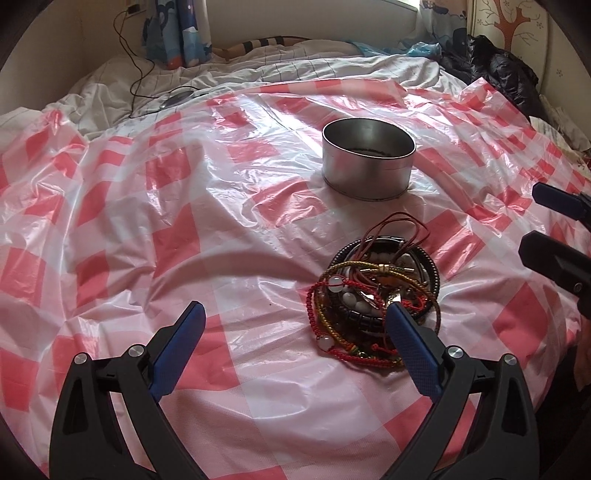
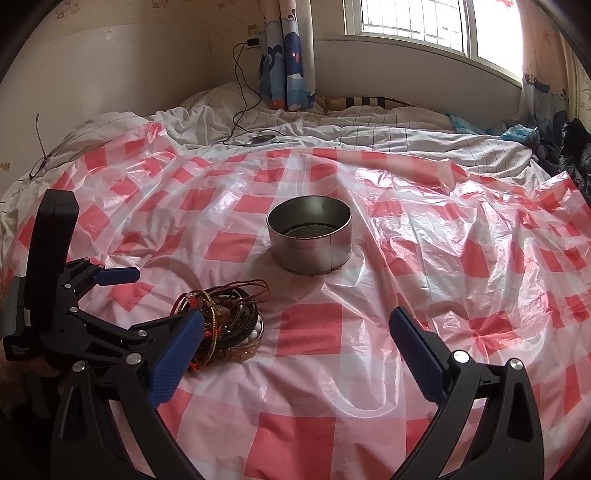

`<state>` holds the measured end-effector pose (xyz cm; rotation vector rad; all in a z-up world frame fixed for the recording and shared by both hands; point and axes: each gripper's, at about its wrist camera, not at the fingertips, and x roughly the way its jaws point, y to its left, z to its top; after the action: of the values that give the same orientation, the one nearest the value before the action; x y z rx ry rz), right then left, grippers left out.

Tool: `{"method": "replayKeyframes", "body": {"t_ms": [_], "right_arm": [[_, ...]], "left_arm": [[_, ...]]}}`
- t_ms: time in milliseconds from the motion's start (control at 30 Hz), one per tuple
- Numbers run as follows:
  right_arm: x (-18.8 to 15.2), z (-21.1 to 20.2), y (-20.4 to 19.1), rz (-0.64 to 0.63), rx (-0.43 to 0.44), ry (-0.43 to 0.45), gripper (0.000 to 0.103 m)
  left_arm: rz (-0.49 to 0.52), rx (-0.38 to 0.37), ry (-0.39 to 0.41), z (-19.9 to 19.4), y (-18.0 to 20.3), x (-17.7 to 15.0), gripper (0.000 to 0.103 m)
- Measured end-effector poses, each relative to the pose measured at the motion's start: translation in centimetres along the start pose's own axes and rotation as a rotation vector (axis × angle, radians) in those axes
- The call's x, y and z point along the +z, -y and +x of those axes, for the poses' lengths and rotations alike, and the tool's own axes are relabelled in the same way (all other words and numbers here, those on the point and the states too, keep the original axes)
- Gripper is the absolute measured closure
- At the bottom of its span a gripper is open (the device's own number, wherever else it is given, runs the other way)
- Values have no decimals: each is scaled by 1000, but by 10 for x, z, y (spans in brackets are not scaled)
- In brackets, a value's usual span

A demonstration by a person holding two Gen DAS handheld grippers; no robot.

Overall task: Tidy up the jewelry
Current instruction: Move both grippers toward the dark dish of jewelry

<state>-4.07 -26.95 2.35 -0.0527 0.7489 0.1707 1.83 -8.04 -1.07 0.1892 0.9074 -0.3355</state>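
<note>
Nearest us in the left wrist view, the left hand-held gripper (image 1: pixel 293 325) has its blue fingers spread wide, one fingertip overlapping the pile of bracelets (image 1: pixel 373 299) at lower right of the frame. The pile lies on the red-checked plastic sheet (image 1: pixel 166 240) over the bed, the round metal tin (image 1: pixel 367 158) beyond it. Only the right wrist view shows us the window (image 2: pixel 424 26) at upper right; there the right hand-held gripper (image 2: pixel 295 328) gapes open over bare sheet.
</note>
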Motion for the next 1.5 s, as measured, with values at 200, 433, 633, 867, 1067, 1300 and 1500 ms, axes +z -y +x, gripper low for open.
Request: {"method": "replayKeyframes", "body": {"t_ms": [200,433,633,867,1067,1300,1500], "right_arm": [[-1,2,-1,-7,-15,-12,7],[-1,5,2,1,-26,-22,7],[-1,5,3,5,-31,-25,7],[-1,6,4,9,-35,-28,7],[-2,6,5,11,-36,-30,7],[-1,7,6,12,-36,-29,7],[-1,6,5,11,-35,-31,7]], "left_arm": [[25,101,17,-2,0,0,8],[14,200,26,-3,-6,2,8],[1,232,36,-6,-11,4,8],[-14,253,42,-7,-13,5,8],[-12,266,43,-7,-12,5,8],[-23,270,58,-11,-14,6,8],[-40,268,91,-18,-16,6,8]]}}
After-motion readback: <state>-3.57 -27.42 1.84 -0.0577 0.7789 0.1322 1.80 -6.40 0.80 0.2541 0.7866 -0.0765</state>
